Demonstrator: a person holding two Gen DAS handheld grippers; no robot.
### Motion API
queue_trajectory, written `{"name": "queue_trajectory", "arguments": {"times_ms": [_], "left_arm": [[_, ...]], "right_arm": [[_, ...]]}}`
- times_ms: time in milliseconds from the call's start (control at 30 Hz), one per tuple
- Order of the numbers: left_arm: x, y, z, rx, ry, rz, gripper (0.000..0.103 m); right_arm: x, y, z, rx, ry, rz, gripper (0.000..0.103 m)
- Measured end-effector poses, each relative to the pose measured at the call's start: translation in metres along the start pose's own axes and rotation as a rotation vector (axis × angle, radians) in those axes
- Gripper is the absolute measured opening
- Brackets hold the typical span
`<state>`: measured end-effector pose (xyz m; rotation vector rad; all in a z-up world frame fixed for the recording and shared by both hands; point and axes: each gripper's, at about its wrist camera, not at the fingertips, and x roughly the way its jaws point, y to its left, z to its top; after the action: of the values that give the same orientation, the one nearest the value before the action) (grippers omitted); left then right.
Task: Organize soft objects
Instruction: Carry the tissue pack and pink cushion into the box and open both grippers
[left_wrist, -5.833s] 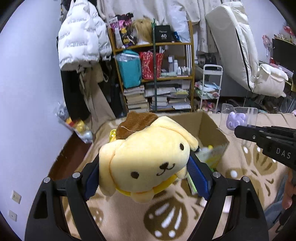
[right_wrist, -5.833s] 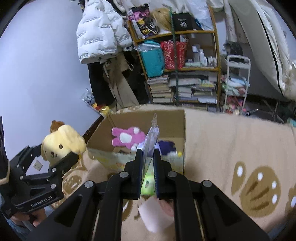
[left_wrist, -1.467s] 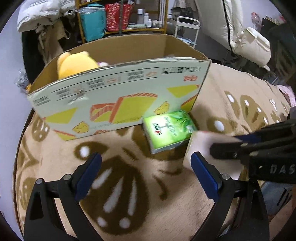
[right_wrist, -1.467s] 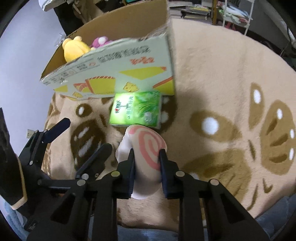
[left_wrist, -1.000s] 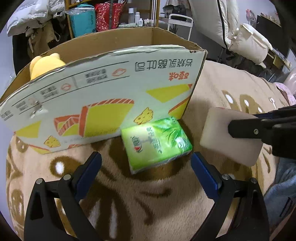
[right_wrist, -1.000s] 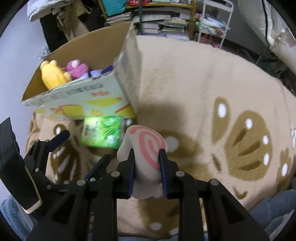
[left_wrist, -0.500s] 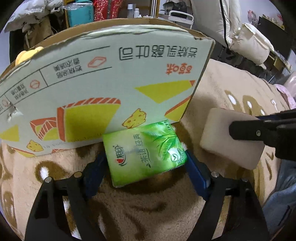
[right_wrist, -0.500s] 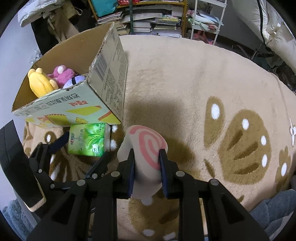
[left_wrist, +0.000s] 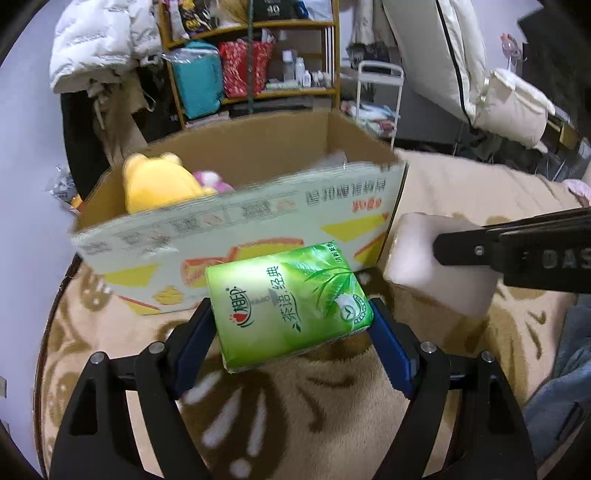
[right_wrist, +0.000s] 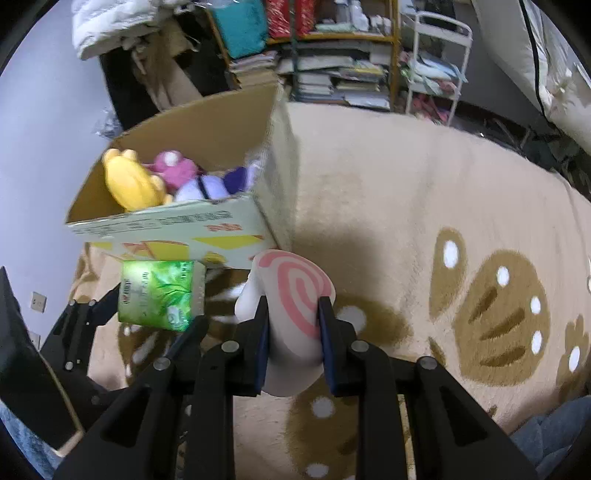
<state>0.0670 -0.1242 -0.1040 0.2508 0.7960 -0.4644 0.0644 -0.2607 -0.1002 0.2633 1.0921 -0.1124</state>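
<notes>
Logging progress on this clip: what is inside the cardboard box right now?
Inside the cardboard box: a yellow plush, a pink plush and a purple-and-white toy. The front wall hides anything beneath them.

I count one cardboard box (right_wrist: 207, 225), three plush toys inside (right_wrist: 129, 184), one green tissue pack (left_wrist: 288, 302), one swirl cushion (right_wrist: 291, 295), two grippers (left_wrist: 291, 325).

A lived-in home: cluttered bookshelf (left_wrist: 255, 55), hanging puffer jacket (left_wrist: 99, 40), patterned carpet (right_wrist: 443, 240).

Cluttered wooden shelf (left_wrist: 258, 66), pale wall (right_wrist: 40, 122), patterned beige blanket (right_wrist: 424, 206) underfoot.
</notes>
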Motion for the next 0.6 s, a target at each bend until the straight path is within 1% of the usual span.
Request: {"name": "queue_trajectory", "arguments": {"times_ms": [167, 333, 467, 600], "left_arm": [[-0.035, 0.012, 0.004, 0.002, -0.054, 0.044, 0.080], [-0.071, 0.023, 0.014, 0.014, -0.152, 0.115, 0.080], [-0.090, 0.032, 0.029, 0.013, -0.219, 0.148, 0.080], [-0.098, 0.041, 0.040, 0.026, -0.281, 0.185, 0.080]], "right_arm": [[-0.022, 0.011, 0.003, -0.041, -0.075, 0.056, 0.025], [-0.044, 0.020, 0.003, -0.060, -0.162, 0.065, 0.025], [-0.062, 0.024, 0.006, -0.074, -0.264, 0.086, 0.025], [-0.080, 0.030, 0.008, -0.085, -0.394, 0.095, 0.025]]}}
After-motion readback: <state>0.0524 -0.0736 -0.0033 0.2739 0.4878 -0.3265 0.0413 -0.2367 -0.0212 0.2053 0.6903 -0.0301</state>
